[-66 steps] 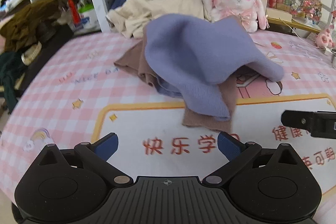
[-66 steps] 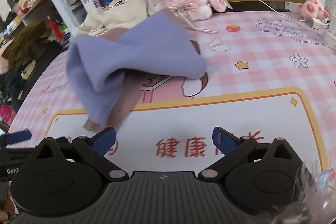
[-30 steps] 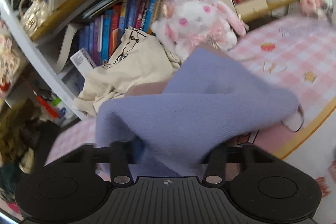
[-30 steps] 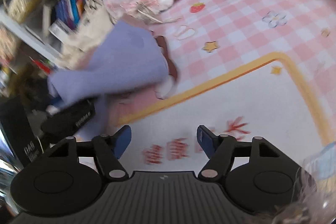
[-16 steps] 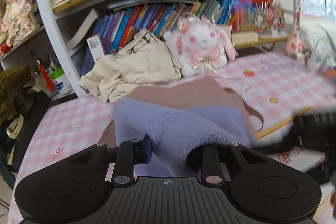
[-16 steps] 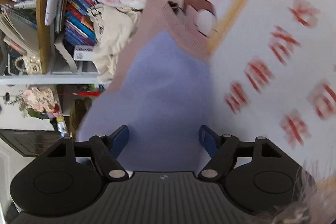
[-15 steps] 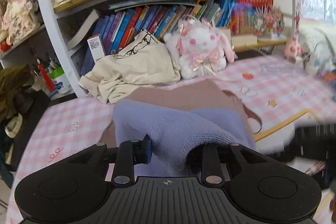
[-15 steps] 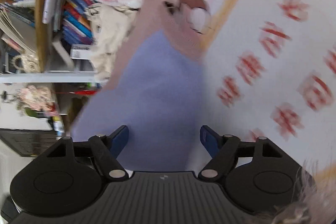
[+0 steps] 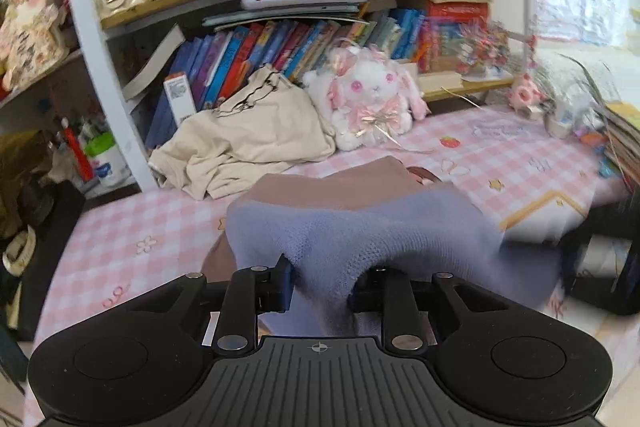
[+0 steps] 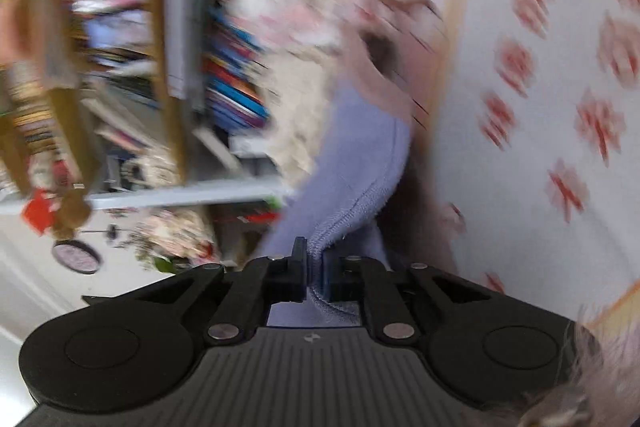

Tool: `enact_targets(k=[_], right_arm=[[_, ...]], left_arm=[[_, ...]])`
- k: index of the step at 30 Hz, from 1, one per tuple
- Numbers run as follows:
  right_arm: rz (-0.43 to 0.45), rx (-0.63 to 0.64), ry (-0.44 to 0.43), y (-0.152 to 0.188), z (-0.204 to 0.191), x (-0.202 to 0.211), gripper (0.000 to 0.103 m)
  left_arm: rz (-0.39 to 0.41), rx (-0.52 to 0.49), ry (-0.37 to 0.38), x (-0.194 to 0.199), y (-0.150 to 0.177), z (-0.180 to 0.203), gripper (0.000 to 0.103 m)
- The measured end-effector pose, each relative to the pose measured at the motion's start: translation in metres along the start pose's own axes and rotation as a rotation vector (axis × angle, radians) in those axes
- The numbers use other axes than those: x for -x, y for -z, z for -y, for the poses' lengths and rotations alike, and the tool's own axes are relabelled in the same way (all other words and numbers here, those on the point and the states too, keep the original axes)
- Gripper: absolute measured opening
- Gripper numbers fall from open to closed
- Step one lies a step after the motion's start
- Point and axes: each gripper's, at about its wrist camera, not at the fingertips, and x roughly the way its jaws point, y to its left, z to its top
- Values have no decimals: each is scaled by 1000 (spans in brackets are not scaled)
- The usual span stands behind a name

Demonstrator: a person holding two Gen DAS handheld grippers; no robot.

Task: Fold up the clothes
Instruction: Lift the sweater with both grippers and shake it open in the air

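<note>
Left wrist view: you had the left gripper [image 9: 322, 277] pinched on a bunched fold of the purple sweater [image 9: 360, 231] above the pink mat [image 9: 120, 235], the right gripper [image 10: 314, 277] clamped on its edge, likely to lift and spread it.

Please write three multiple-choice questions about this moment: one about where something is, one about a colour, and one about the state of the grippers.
1. Where is the white plush rabbit?
A. At the foot of the bookshelf, beside the beige garment
B. Between the left gripper's fingers
C. On the top shelf

2. What colour is the knit garment that both grippers hold?
A. Green
B. Lavender
C. Black

3. What is the state of the right gripper?
A. Wide open over the mat
B. Shut on a book
C. Shut on the garment's edge

Answers:
1 A: the white plush rabbit sits right of the beige garment.
2 B: the knit garment is lavender.
3 C: the right gripper pinches its hem, as the left gripper also does.
</note>
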Motion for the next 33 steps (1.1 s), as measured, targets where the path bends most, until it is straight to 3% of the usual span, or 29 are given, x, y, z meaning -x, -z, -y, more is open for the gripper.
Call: enact_targets(k=[3,6,10,13,16,18,22,25,28,33], right_arm=[[105,135,-106,-22,-58,19,7],[195,307,-193,-41,-135,36,7],[253,507,-341,-58,-246,42,7],[208,613,-405,-54,-302,22,7],[104,692,-355,-41,-318,-21,7],[14,728,-242,-31,-301,-62,7],[-175,649,28,-17,-209,-146,7],[-263,584,241,-3,-135,-195,7],[-270,529,322,5,-89,-225,7],[-217,570,392,1,-87,-259,9]], left_arm=[[56,-74,77,18,-6,9,18],[221,-134,247,55,-34,31,13],[502,-68,442,117,-75,21,13],[594,24,498,142,-91,-3,13],[531,161,523,131,-82,-33,13],[441,211,469,112,-61,-45,13],[155,337,325,44,6,-65,12],[-35,388,185,1,57,-78,12],[-138,419,75,-18,87,-97,12],[-183,478,-76,-30,96,-132,12]])
